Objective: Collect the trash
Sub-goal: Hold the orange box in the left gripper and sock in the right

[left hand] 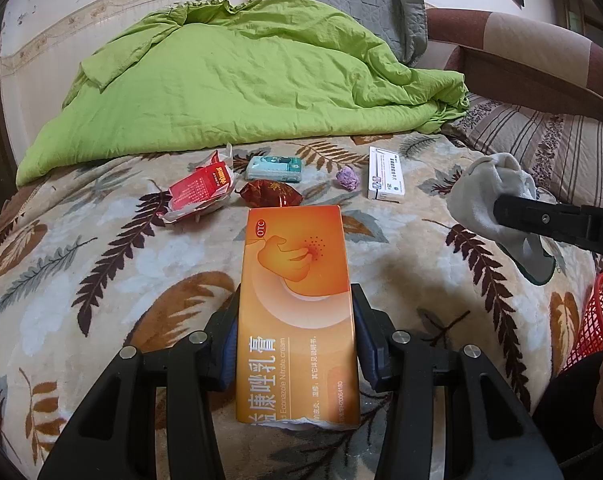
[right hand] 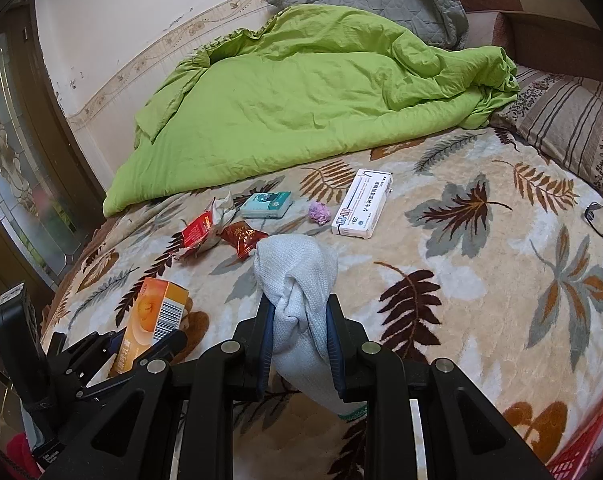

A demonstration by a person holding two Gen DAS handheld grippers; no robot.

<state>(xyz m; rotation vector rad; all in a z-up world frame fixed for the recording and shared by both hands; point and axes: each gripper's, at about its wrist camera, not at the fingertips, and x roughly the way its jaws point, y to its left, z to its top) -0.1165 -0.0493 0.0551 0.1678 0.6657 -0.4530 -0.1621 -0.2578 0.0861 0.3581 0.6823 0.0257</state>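
Leaf-print blanket [right hand: 481, 280] is spread over the bed, and the trash is scattered on it. An orange box [left hand: 297, 320] is held lifted above the blanket, clamped by its two long sides in the left gripper [left hand: 295, 340]. It looks light and stiff, but thin card like this is easily crushed, so it is best squeezed gently on the flat sides. A grey sock [right hand: 297, 280] is pinched at its middle in the right gripper [right hand: 301, 340]. It is soft and floppy, and its ends hang loose. Further out, more trash is left lying: a torn red packet [right hand: 197, 232], a shiny red wrapper [right hand: 243, 238], a tissue pack [right hand: 267, 205], a small purple wad [right hand: 319, 213] and a white box [right hand: 361, 204]. The wrappers are judged light and crinkly, best gripped at a raised edge. A red basket [left hand: 593, 320] is seen at the right edge of the bed. What is inside it cannot be told. A green quilt [left hand: 241, 80] is heaped behind.
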